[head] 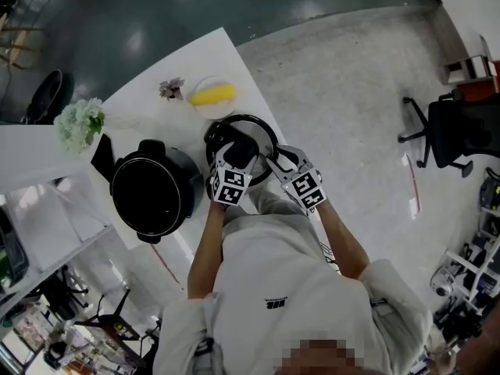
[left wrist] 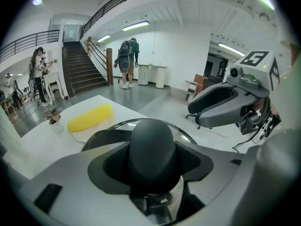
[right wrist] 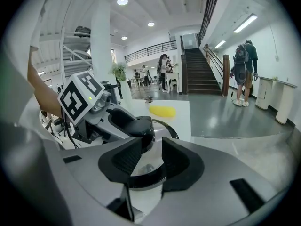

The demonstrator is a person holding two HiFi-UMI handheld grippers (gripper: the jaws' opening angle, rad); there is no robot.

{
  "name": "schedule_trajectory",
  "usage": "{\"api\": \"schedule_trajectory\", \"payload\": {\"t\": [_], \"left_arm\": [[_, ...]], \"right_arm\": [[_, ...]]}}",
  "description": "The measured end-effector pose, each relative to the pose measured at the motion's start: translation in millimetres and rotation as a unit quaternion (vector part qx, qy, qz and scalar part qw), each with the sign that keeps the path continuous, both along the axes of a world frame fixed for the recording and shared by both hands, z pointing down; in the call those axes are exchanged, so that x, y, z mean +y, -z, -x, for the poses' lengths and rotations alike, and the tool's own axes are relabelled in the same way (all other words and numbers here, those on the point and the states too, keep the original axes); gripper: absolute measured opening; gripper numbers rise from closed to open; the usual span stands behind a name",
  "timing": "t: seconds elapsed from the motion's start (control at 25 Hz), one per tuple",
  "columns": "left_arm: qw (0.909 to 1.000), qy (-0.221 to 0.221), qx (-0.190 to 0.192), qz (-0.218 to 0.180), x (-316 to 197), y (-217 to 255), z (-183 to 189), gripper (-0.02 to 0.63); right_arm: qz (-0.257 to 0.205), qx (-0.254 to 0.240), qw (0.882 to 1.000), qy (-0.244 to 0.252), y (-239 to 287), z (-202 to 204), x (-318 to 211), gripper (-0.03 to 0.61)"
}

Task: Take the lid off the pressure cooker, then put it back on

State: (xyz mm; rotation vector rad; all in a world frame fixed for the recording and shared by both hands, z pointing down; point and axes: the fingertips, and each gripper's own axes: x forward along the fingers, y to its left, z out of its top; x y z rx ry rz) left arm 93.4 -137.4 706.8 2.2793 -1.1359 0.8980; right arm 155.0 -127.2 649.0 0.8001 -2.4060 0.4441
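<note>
- We log a pale short-sleeved shirt (head: 273, 280), with a small dark logo (head: 275, 301) at lower centre of the head view.
- Left gripper (head: 237, 150) and right gripper (head: 271, 159): grey moulded shells and black ribbed pads (right wrist: 124, 159).
- Each bears a white cube (head: 228, 186) with black square markers; thin black cables (right wrist: 66, 127) hang beneath.

The lid (head: 264, 135), clear glass with a black rim and a rounded black knob (left wrist: 153, 147), lies flat and knob-up on the white table (head: 148, 100). Its knob fills the gap between the left fingers (left wrist: 115, 161), and its near rim runs below the right fingers (right wrist: 126, 157). The pressure cooker (head: 183, 172), a round black pot, stands upright and uncovered, just beyond the left fingers' outer side
</note>
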Motion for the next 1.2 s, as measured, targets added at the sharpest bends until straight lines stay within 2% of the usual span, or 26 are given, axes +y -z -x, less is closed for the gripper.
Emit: {"api": "schedule_trajectory", "payload": {"t": [0.2, 0.48, 0.84, 1.2], "left_arm": [[1.0000, 0.006, 0.000, -0.002, 1, 6, 0, 0.348], [0.9992, 0.025, 0.017, -0.026, 7, 35, 7, 0.351], [0.9957, 0.053, 0.030, -0.069, 23, 81, 24, 0.294], [0.9938, 0.062, 0.033, -0.085, 39, 99, 42, 0.270]], "right_arm": [[-0.007, -0.001, 1.000, -0.002, 3, -1, 4, 0.135], [-0.011, -0.006, 1.000, -0.004, 10, -2, 10, 0.135], [-0.028, -0.025, 0.999, -0.004, 28, -1, 15, 0.135], [-0.039, -0.037, 0.998, -0.024, 45, -1, 24, 0.135]]}}
